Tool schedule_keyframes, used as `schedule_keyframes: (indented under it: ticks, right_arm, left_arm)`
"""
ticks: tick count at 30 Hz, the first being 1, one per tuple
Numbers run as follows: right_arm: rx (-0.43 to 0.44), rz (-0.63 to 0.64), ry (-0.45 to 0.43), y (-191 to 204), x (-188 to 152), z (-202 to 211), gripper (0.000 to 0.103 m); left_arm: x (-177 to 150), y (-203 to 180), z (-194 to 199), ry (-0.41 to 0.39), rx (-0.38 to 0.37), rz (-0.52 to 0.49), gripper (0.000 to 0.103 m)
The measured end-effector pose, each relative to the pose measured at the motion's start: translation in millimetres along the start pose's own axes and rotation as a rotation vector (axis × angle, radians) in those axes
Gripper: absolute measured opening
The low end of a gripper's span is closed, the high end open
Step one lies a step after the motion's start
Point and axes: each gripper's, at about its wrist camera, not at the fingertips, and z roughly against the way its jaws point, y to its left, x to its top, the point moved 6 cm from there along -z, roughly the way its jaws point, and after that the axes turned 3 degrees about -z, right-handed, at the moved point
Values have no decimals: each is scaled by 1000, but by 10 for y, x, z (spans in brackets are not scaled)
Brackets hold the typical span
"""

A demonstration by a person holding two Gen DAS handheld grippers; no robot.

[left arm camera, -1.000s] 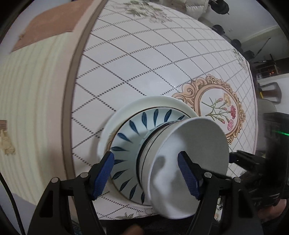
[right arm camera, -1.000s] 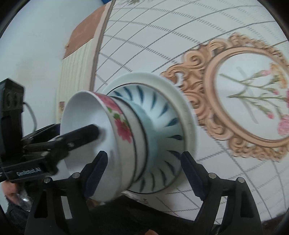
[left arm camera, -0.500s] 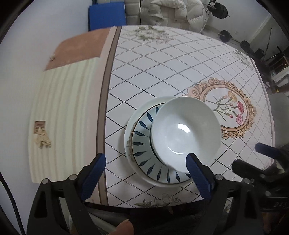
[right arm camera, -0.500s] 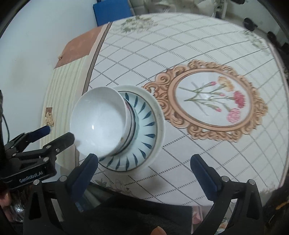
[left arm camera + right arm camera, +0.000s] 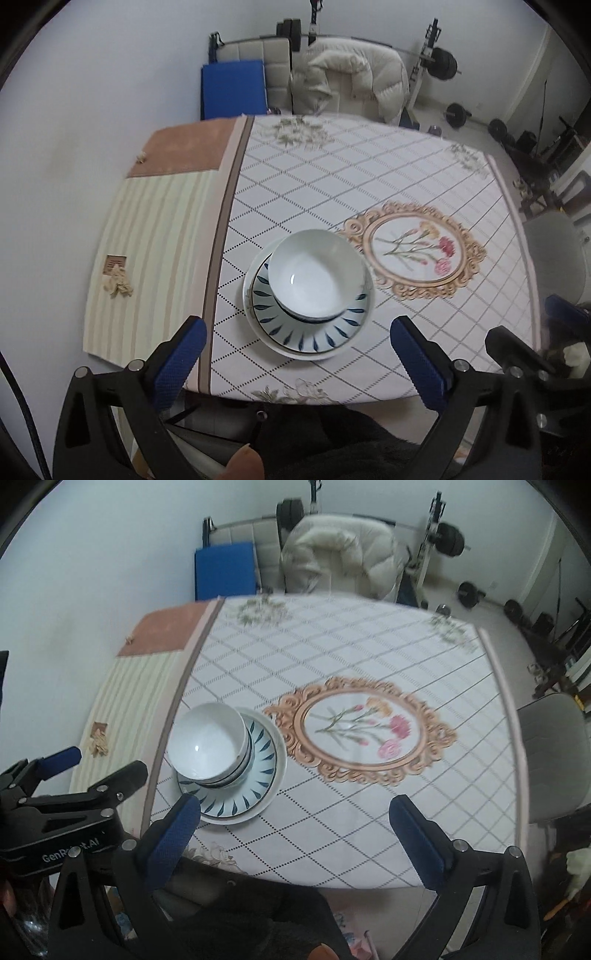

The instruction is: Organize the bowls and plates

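The left tool [image 5: 295, 363] hung well above the near edge of the desk [image 5: 369, 177], its blue fingers [image 5: 181, 354] spread wide with nothing between them; its jaws were opening to their widest. A second earlier those same fingers had flanked the white bowl [image 5: 314, 273] at close range, so the tool had let go and pulled up and back. The bowl sat nested on other bowls, of which only dark-lined rims showed, and the stack rested on the blue-leaf plate [image 5: 314, 336], itself lying on a larger white plate [image 5: 248, 295]. The whole pile stood on the checked cloth just beside the brown stripe, to the left of the gilt floral medallion [image 5: 413, 254].

The right tool [image 5: 295, 836] had backed off in the same manner: its fingers [image 5: 417, 845] stood fully apart and empty, high over the desk, where earlier they had straddled the stack from the side. From its view the stack [image 5: 221, 760] looked upright and steady, with no loose crockery left elsewhere on the cloth.

Judging from this, the stacking was finished, and both tools were released and clear.
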Motion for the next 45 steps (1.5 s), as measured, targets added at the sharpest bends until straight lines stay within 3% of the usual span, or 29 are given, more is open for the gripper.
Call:
schedule_keyframes:
  ticks: [11, 18, 29, 45]
  right_arm:
    - [-62, 32, -141, -59, -151, 1220, 103]
    - [-83, 14, -189, -23, -268, 1727, 103]
    - [-125, -11, -244, 34, -375, 2159, 103]
    - [-180, -29, -277, 68, -378, 2364, 103]
  left_arm:
    - [-148, -161, 916, -98, 0, 25, 102]
    - [-262, -130, 1384, -134, 9, 7, 102]
    - [-344, -31, 1794, -192, 15, -6, 102]
    - [-399, 17, 1899, -217, -12, -13, 102]
